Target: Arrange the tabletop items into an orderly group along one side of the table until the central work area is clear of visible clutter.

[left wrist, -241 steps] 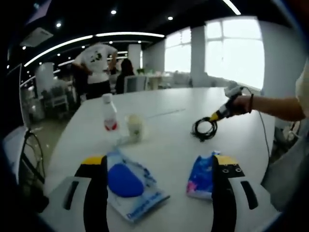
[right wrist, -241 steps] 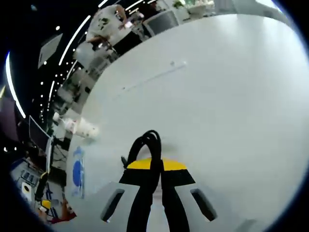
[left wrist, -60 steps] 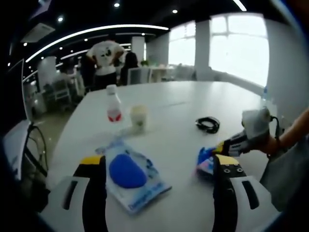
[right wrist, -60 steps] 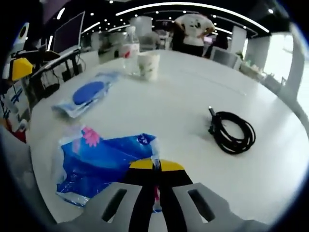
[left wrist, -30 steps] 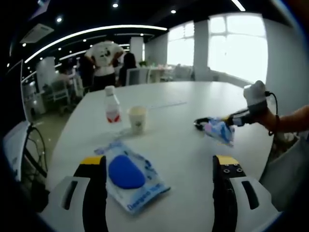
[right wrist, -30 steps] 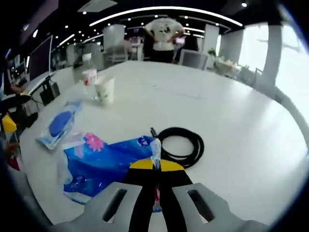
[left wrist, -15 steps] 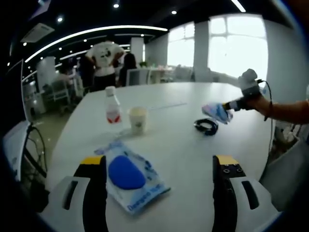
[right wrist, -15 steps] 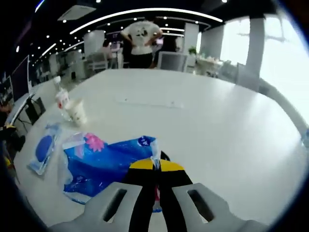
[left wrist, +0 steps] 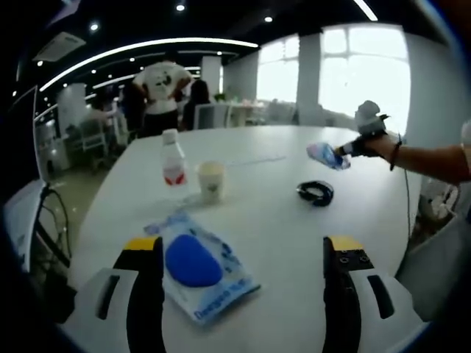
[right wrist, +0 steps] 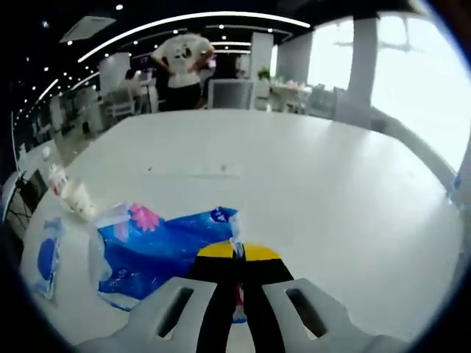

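In the left gripper view the person's right arm (left wrist: 434,158) reaches in from the right edge, stretched out over the far side of the counter (left wrist: 280,220), and its hand (left wrist: 368,140) carries the right hand-held gripper (left wrist: 346,150) raised above the surface. That gripper is clenched on a corner of a blue packet (left wrist: 324,155), which hangs clear of the counter, above and beyond the coiled black cable (left wrist: 316,193) lying flat below it. In the right gripper view the right hand-held gripper (right wrist: 237,259) has its jaws pressed together on the packet's edge, and the blue packet (right wrist: 158,250), printed with a pink flower, stretches away to the left of the jaws with its long axis running left to right across the view. The left hand-held gripper (left wrist: 243,254) hovers low over the near edge of the counter with its jaws spread wide, grasping nothing; a blue and white pouch (left wrist: 199,268) lies flat between them, its long axis running diagonally. Farther back stand a paper cup (left wrist: 211,180) and, just beside it, a small bottle (left wrist: 172,159) with a red label, both upright.
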Demonstrator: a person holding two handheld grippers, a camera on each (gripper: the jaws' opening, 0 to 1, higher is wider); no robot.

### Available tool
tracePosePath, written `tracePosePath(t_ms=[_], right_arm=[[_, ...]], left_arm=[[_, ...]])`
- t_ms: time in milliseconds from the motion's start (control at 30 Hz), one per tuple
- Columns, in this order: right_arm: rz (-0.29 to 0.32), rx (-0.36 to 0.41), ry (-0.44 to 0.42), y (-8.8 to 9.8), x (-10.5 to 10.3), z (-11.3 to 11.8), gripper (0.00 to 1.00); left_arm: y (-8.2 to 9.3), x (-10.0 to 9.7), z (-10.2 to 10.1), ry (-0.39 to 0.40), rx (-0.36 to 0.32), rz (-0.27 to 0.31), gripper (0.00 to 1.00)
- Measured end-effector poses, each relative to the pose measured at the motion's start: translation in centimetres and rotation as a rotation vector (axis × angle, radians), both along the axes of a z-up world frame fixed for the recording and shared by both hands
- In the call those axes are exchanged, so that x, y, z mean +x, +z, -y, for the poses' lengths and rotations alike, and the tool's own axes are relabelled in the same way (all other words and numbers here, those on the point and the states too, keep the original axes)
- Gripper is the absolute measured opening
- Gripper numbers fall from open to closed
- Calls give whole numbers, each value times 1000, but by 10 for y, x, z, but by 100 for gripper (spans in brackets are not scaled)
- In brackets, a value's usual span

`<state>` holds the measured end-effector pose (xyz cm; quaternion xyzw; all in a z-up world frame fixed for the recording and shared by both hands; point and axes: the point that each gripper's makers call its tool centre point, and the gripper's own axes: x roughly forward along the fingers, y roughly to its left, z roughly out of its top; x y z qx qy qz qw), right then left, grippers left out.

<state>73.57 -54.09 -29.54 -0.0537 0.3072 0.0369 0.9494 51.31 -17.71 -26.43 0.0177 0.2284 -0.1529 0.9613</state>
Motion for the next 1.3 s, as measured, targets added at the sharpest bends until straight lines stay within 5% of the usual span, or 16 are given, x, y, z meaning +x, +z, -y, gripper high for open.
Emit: tracePosePath(t_ms=[667, 1300], right_arm=[[-15, -64, -69, -9, 54, 14, 1], [-40, -90, -76, -49, 85, 18, 1]], left_arm=[[-8, -1, 3, -10, -14, -21, 86], [-16, -2, 2, -17, 8, -53, 85]])
